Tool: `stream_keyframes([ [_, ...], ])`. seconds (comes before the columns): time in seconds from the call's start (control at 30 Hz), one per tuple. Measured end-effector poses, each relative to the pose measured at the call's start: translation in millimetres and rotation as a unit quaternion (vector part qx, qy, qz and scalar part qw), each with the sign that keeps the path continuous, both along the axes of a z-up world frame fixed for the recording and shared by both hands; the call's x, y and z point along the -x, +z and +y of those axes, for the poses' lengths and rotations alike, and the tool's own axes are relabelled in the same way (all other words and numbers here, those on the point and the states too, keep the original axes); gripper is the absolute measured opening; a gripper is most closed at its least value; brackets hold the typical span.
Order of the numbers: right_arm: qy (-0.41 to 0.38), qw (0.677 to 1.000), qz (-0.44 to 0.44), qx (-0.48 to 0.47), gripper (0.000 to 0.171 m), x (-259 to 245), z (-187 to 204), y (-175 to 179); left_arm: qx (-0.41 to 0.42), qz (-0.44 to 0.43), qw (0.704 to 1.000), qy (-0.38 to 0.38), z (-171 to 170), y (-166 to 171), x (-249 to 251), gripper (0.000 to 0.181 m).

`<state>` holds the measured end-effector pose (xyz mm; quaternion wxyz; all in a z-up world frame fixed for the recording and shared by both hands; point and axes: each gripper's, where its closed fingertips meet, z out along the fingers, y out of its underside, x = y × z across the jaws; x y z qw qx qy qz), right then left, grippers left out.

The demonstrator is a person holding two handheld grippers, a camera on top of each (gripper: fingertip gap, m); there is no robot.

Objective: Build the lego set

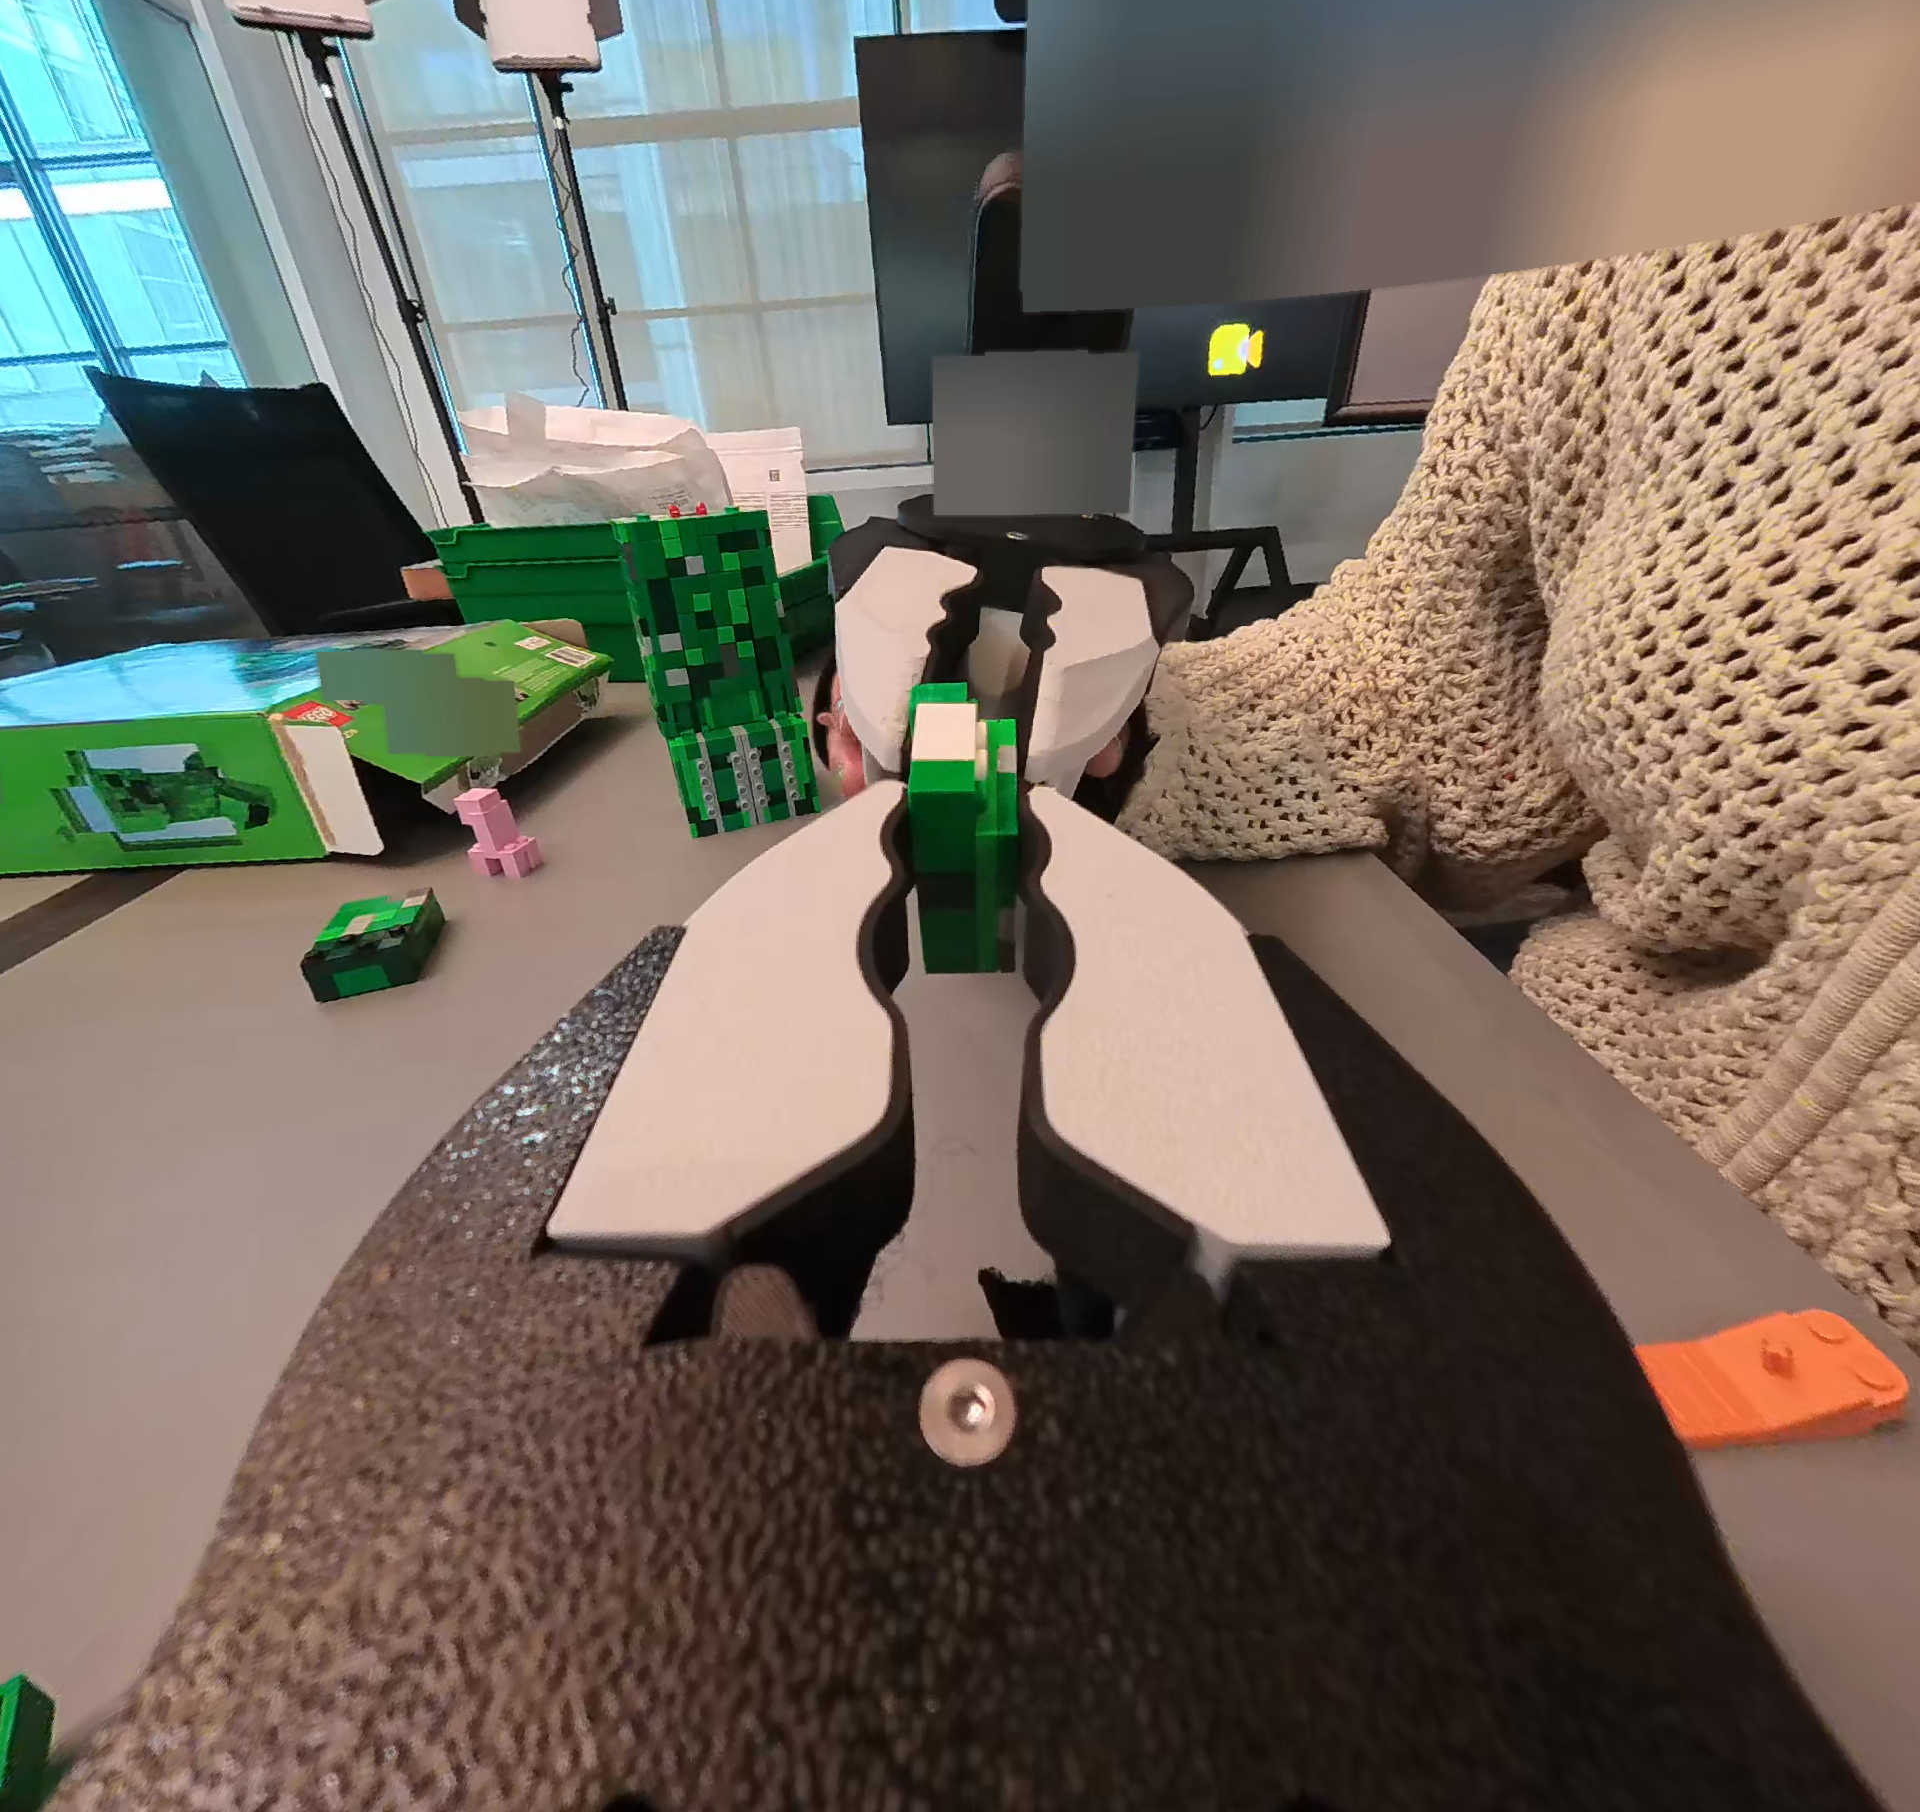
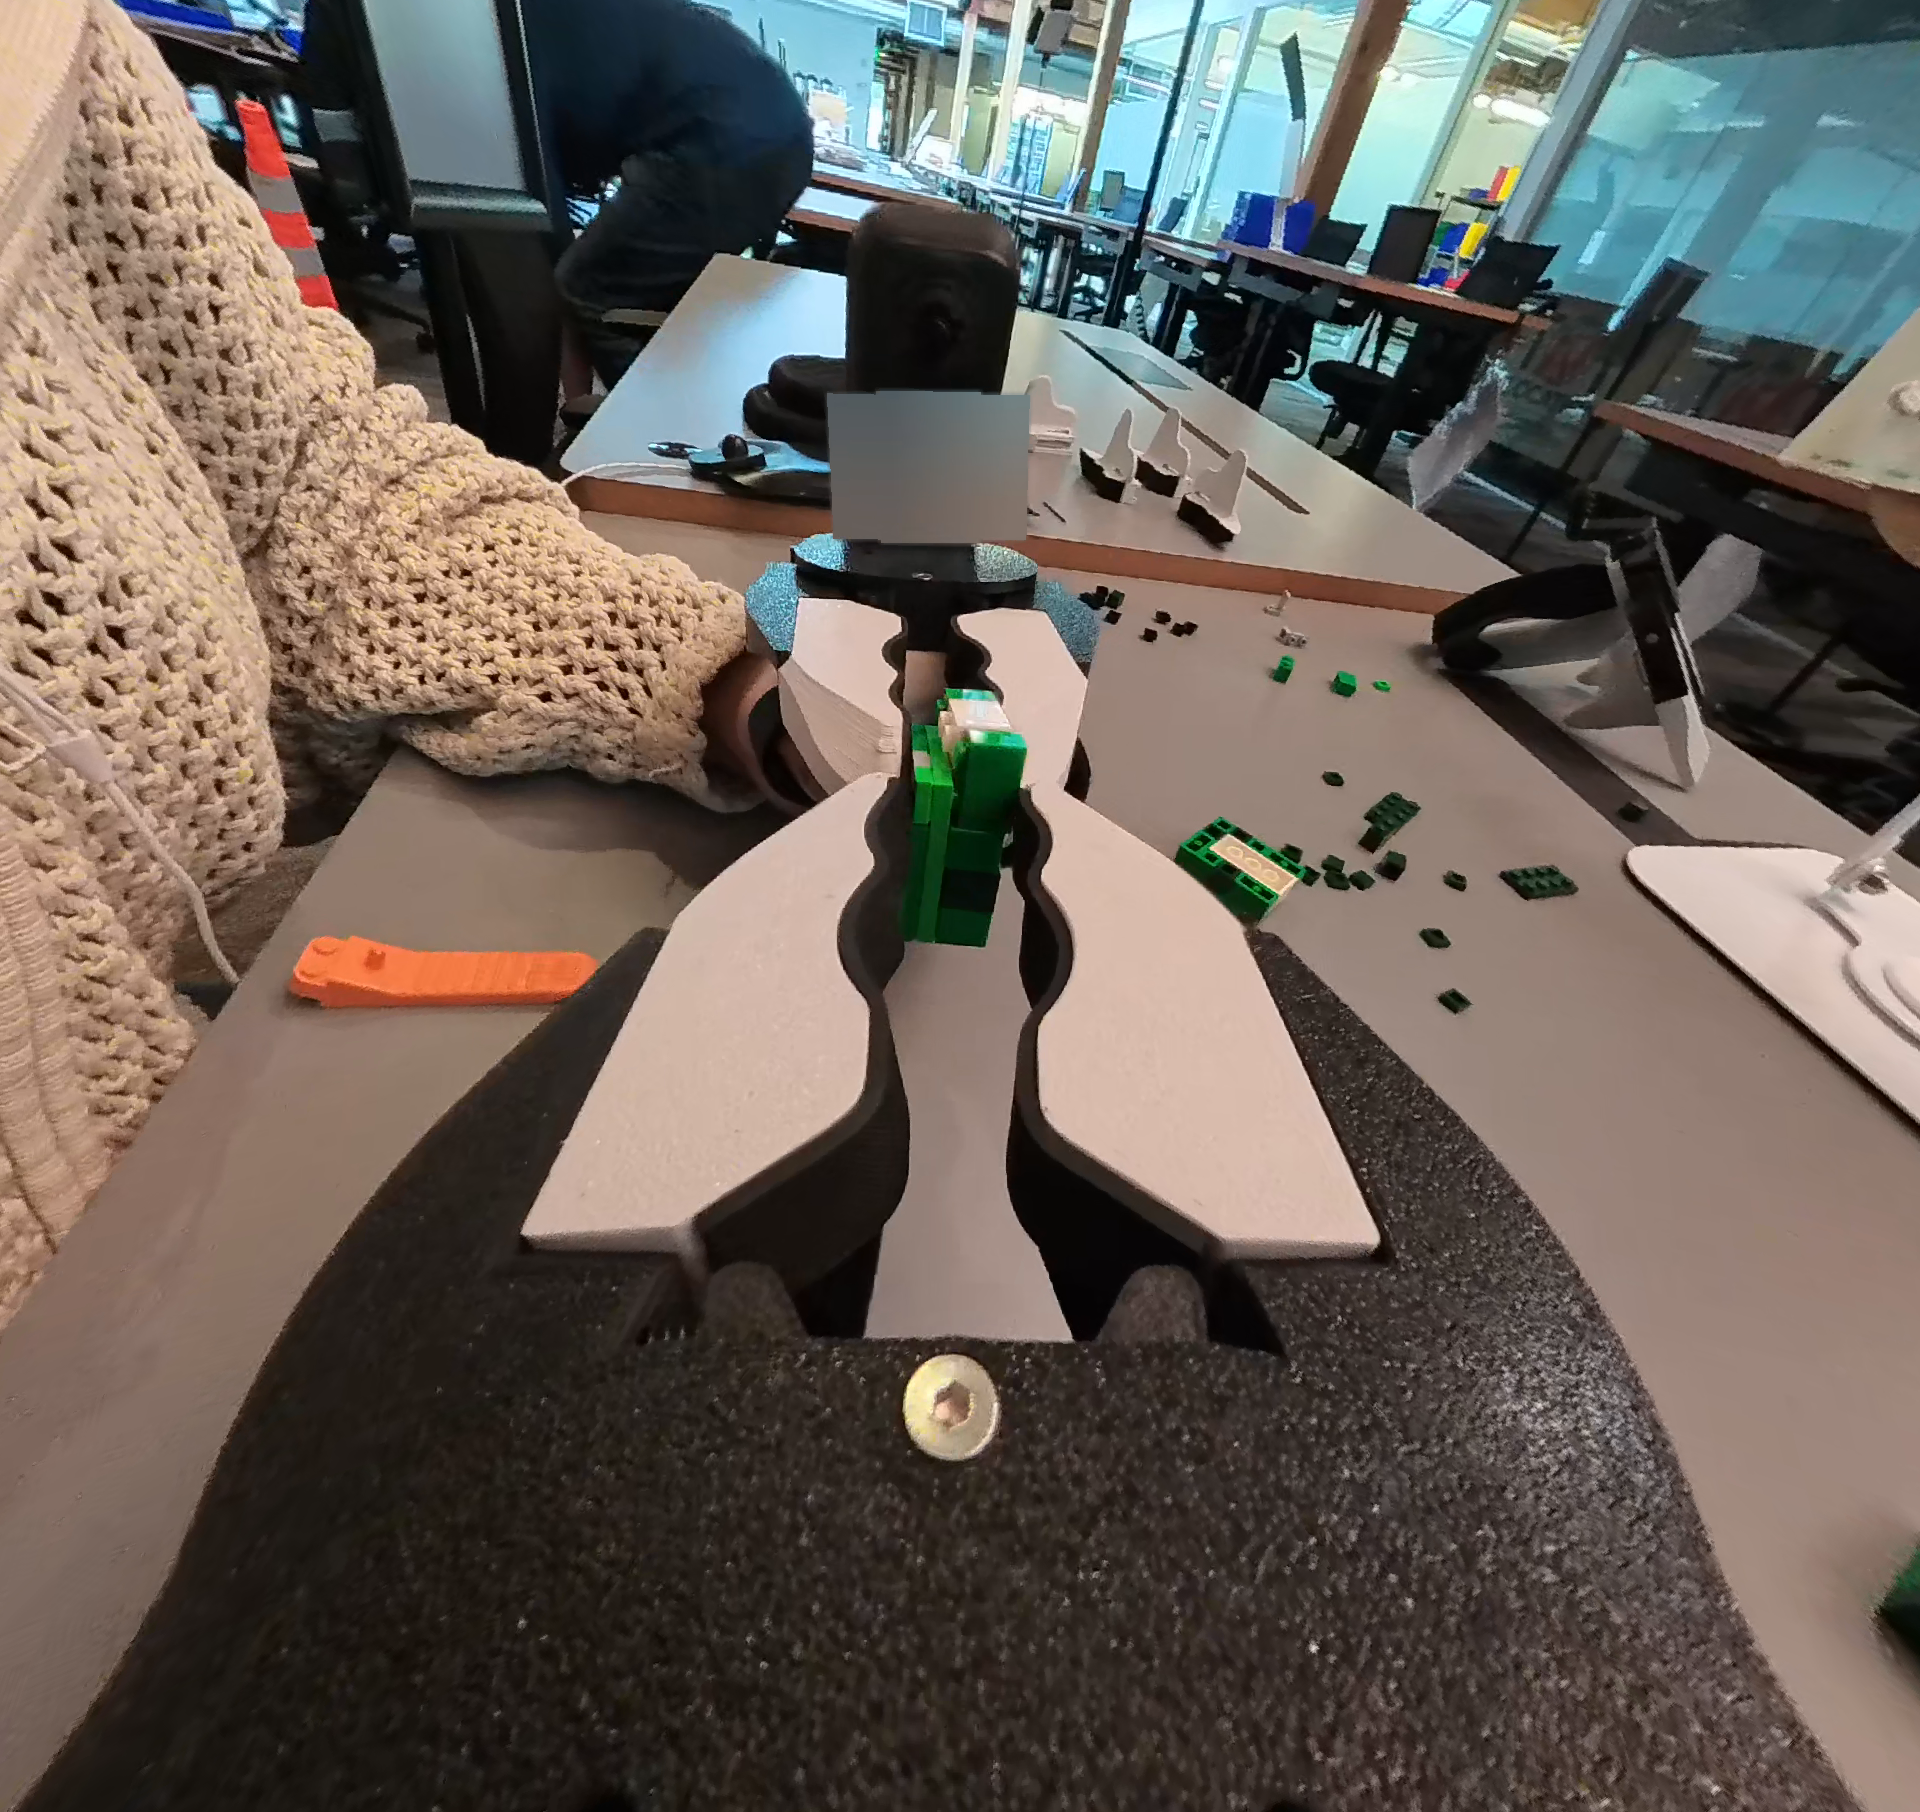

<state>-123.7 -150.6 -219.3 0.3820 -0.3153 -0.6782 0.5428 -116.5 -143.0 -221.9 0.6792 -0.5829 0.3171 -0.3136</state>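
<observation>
A small green lego assembly (image 1: pixel 951 858) with a white piece on top stands upright between both grippers, which face each other over the grey table (image 1: pixel 260 1139). My left gripper (image 1: pixel 961 827) is shut on its lower part. The right gripper (image 1: pixel 987 682) shows beyond it, closed around the far side. In the right wrist view my right gripper (image 2: pixel 951 817) is shut on the same assembly (image 2: pixel 956 858), with the left gripper (image 2: pixel 935 692) behind it. A tall green creeper figure (image 1: pixel 717 661) stands at the back left.
A green lego box (image 1: pixel 208 754), a pink pig figure (image 1: pixel 499 832) and a small green block (image 1: pixel 374 941) lie left. An orange brick separator (image 2: pixel 436 973) lies near the table edge. Several loose dark green bricks (image 2: pixel 1382 858) and a green frame piece (image 2: pixel 1242 869) lie right. The tips of both grippers are at nearly the same place.
</observation>
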Motion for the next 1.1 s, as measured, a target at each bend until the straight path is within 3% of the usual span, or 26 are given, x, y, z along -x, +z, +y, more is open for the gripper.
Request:
stream_keyframes([
  [0.77,-0.006,1.000,0.000,0.004,0.023,3.1,-10.1,4.4,-0.017,-0.009,1.000,-0.005,-3.0,5.3,0.2,0.017],
  [1.1,-0.011,1.000,-0.007,0.020,0.018,5.4,-9.7,3.8,-0.021,-0.006,1.000,-0.001,-3.0,4.7,1.1,0.017],
])
